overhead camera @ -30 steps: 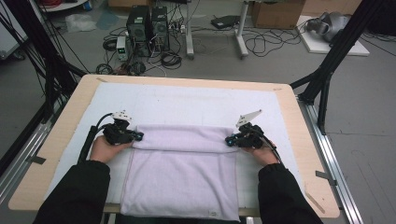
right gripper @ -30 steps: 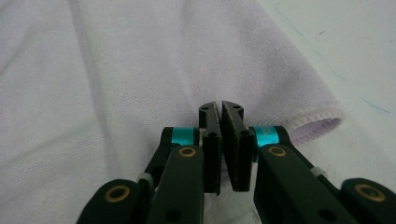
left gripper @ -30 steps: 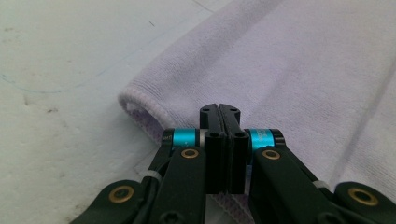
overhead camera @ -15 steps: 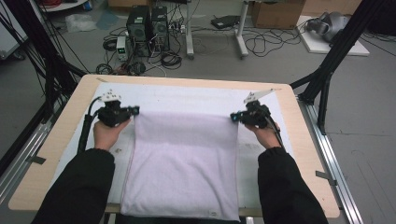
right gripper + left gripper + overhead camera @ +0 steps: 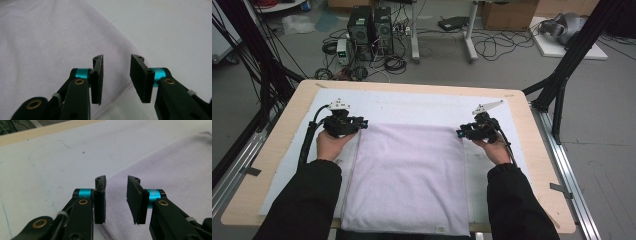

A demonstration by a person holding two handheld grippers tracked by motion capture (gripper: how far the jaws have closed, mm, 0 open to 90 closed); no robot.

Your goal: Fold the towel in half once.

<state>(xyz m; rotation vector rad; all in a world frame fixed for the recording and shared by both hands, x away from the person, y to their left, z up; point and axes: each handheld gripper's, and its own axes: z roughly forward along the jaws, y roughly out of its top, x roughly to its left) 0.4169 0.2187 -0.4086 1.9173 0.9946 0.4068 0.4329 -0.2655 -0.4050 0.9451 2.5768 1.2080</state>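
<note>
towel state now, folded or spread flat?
Cannot tell whether doubled. The pale lilac terry towel lies flat and smooth on the white table mat, edges straight, hanging over the near table edge.

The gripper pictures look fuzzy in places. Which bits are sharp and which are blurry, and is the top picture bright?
Left gripper view: the black fingers are sharp; the towel and the white mat go soft farther off. Right gripper view: the fingers are crisp, while the towel looks washed-out and blurry. High view: even light with faint shadows, a pale table and a darker floor behind.
</note>
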